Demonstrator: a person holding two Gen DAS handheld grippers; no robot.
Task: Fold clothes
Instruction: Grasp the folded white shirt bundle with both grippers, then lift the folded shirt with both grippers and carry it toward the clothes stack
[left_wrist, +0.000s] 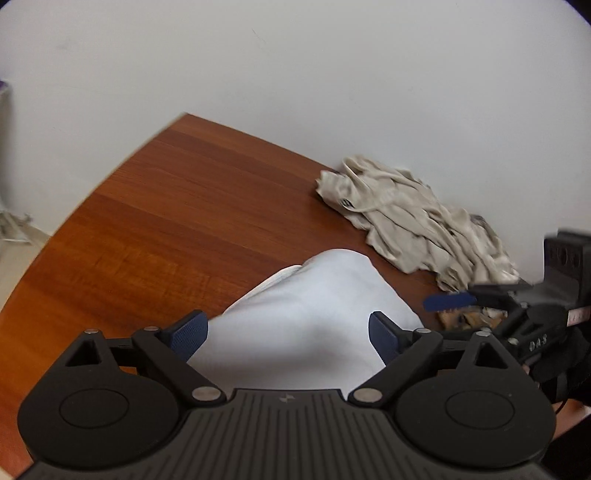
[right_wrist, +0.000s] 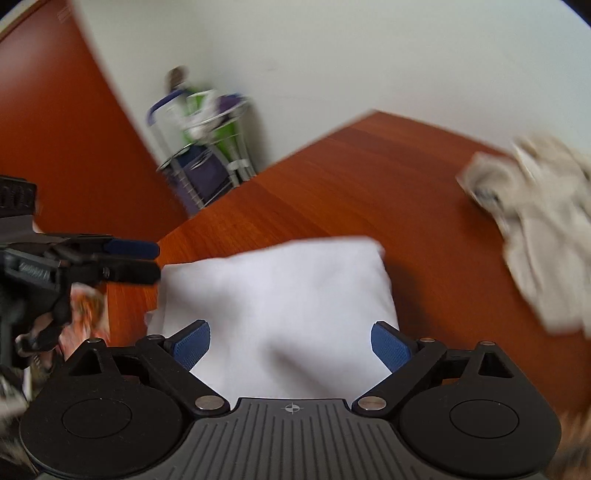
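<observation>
White folded garment (left_wrist: 314, 314) on wooden table (left_wrist: 177, 206), right under both grippers. Soft, light, limp cotton by the look (will sag and unfold if lifted from one point); best pinched at two corners or along a folded edge. Left gripper (left_wrist: 286, 338) jaws wide, pads clear of cloth, nothing held. Right gripper (right_wrist: 291, 345) likewise spread and empty. Crumpled beige garment (left_wrist: 413, 225) heaped by the wall, apart, unfolded.
</observation>
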